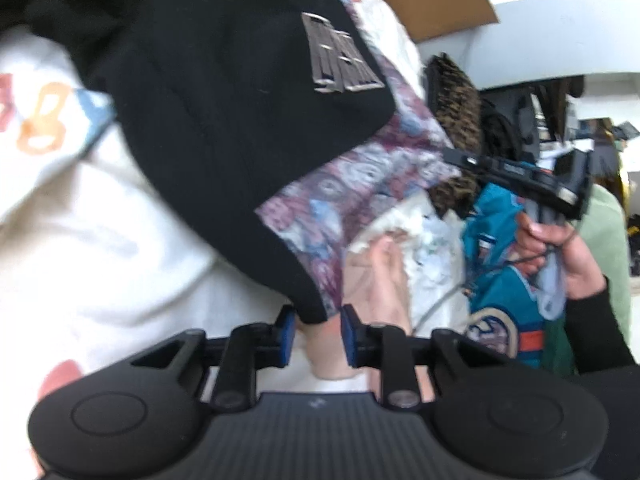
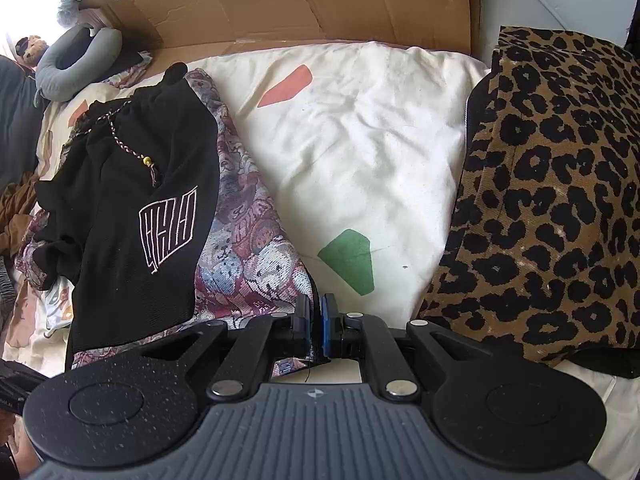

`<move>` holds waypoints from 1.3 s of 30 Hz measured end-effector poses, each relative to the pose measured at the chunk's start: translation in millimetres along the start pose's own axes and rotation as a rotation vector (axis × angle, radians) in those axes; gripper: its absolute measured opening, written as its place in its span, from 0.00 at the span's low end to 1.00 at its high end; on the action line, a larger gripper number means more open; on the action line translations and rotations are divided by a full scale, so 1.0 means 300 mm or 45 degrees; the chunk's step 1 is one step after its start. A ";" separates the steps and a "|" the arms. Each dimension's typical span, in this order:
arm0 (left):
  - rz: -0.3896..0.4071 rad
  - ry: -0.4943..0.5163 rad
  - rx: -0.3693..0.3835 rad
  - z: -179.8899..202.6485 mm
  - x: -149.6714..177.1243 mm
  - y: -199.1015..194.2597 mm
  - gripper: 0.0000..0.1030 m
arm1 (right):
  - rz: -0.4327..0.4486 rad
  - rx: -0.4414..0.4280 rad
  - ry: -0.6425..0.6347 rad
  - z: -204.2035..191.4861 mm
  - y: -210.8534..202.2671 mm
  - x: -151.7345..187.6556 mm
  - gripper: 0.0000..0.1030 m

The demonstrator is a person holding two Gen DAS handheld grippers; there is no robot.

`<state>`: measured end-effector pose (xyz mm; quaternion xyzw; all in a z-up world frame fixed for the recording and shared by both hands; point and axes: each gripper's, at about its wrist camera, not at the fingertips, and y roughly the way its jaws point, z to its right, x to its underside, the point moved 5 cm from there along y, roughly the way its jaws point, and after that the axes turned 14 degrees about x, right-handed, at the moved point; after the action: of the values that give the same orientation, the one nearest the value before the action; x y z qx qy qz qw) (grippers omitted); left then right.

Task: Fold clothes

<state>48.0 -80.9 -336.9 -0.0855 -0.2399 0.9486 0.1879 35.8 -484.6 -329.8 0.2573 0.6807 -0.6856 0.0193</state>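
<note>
Right wrist view: right gripper [image 2: 316,328] with blue pads pressed nearly together, pinching the lower edge of the tapestry-and-black garment [image 2: 160,216].
Left wrist view: left gripper [image 1: 318,336] with fingers narrowly apart; the garment's black corner hangs into the gap. Picture blurred; cannot tell whether the pads bite the cloth.
Garment position: lies lengthwise on the white bedsheet [image 2: 352,140], left of centre; black panel with outlined emblem on top, patterned fabric showing along its right edge, drawstring with beads near the upper end.
Garment state: bunched and rumpled at the far end, no clean crease visible.
Surroundings: leopard-print item [image 2: 560,200] at the right, well apart from the garment; cardboard [image 2: 320,0] behind the bed; grey neck pillow [image 2: 72,64] far left.
Other clothes: teal piece [image 1: 496,264] and pale crumpled fabric near the right hand [image 1: 560,248], seemingly unsorted.
Progress: judged early; garment gripped at one edge, not yet folded.
Left to do: flatten, fold, then the remaining pile.
</note>
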 end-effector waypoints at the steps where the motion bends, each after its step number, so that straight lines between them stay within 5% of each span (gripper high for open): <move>1: 0.017 -0.002 -0.023 -0.007 -0.006 -0.011 0.37 | 0.000 0.000 0.001 0.001 0.001 0.001 0.03; 3: 0.045 -0.001 -0.059 -0.019 -0.023 -0.032 0.56 | 0.000 0.001 0.003 0.003 0.002 0.002 0.03; 9: 0.112 -0.017 -0.032 -0.061 -0.071 -0.029 0.56 | 0.028 -0.011 0.002 0.001 -0.027 -0.019 0.03; 11: 0.123 -0.047 0.015 -0.076 -0.078 -0.007 0.50 | 0.041 -0.017 0.001 0.000 -0.043 -0.030 0.03; 13: 0.099 -0.059 0.071 -0.071 -0.074 0.012 0.31 | 0.055 -0.023 0.000 -0.002 -0.058 -0.041 0.03; 14: 0.077 -0.056 0.097 -0.062 -0.070 0.017 0.08 | 0.062 -0.027 -0.001 -0.003 -0.066 -0.046 0.03; 22: 0.113 -0.078 0.209 0.045 -0.080 -0.103 0.03 | 0.117 -0.052 -0.005 -0.010 -0.127 -0.090 0.03; 27: 0.129 -0.125 0.172 0.045 -0.089 -0.168 0.03 | 0.113 -0.032 0.008 0.001 -0.120 -0.093 0.03; 32: 0.144 -0.158 0.032 -0.028 -0.094 -0.164 0.06 | 0.065 -0.015 0.033 0.010 -0.055 -0.064 0.03; 37: 0.143 -0.171 -0.056 -0.076 -0.088 -0.132 0.23 | 0.040 0.004 0.041 0.017 -0.010 -0.041 0.03; 39: 0.139 -0.169 -0.058 -0.076 -0.085 -0.109 0.37 | 0.048 0.003 0.040 0.016 -0.011 -0.043 0.03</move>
<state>87.6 -54.7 -339.0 -0.0395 -0.2684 0.9553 0.1176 44.3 -493.0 -322.1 0.2807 0.6751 -0.6819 0.0211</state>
